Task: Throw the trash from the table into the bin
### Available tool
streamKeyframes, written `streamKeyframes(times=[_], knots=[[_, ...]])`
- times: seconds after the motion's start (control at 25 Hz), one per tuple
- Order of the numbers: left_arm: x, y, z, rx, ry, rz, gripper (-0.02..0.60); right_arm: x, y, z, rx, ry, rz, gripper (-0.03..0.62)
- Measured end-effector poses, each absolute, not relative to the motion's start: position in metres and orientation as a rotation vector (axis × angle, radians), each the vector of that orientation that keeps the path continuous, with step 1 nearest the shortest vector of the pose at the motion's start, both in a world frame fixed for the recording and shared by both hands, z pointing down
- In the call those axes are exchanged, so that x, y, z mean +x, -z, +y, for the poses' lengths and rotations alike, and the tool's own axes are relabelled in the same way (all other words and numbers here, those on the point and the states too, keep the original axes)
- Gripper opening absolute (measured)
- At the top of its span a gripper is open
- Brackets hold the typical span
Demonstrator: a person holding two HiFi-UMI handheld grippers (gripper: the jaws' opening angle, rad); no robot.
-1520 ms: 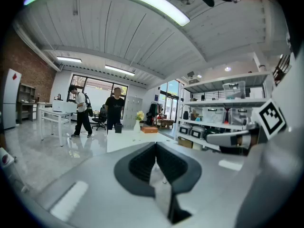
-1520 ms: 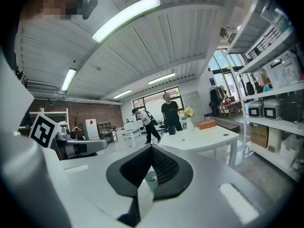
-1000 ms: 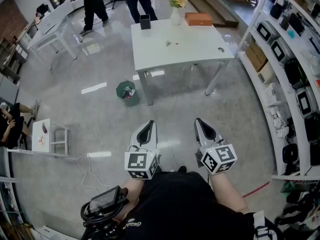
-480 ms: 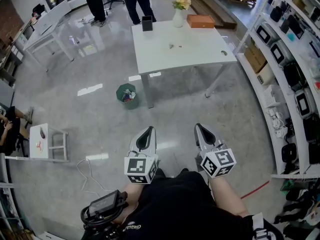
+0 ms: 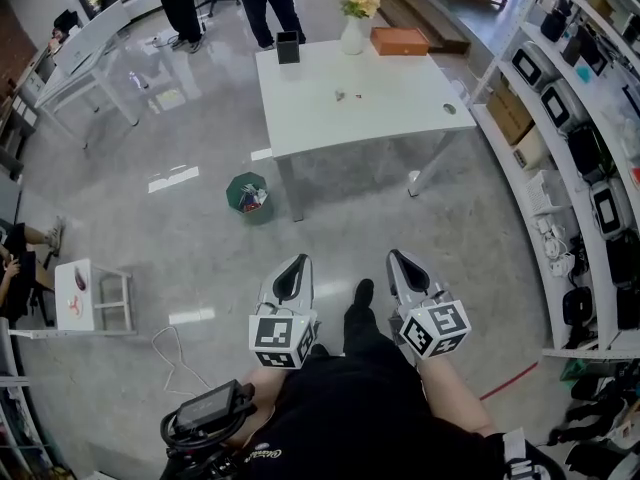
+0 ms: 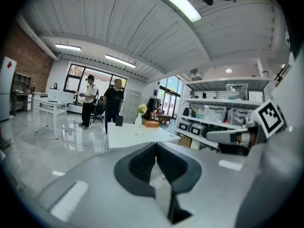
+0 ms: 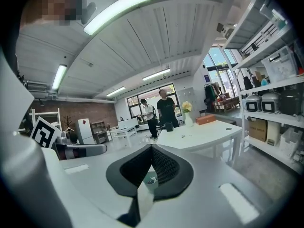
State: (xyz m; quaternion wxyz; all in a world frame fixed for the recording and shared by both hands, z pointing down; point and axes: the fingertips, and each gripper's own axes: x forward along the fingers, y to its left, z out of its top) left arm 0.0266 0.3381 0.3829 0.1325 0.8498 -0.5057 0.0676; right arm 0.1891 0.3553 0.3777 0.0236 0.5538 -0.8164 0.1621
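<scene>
Vase of flowers [image 5: 355,18]; orange box [image 5: 398,40] just right of vase, black cup [image 5: 288,47] left of it, two people [image 5: 268,3] standing beyond it, shelves [image 5: 592,108] far right.

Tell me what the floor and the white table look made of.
The floor looks like polished concrete or stone: grey, mottled, with bright mirror-like reflections. The table seems to have a matte white laminate or painted top: even colour, no glare.

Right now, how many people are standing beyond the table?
2: a person in white at the left, a person in black nearer the table. More may be hidden.
</scene>
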Motion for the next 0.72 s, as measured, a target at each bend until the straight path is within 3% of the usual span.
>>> streamKeyframes(times=[0.72], knots=[[0.113,-0.366,0.115,2.352,-0.202,-1.68,0.009,0.268,-0.371,0.111,1.463,-0.515,-2.681,0.0]])
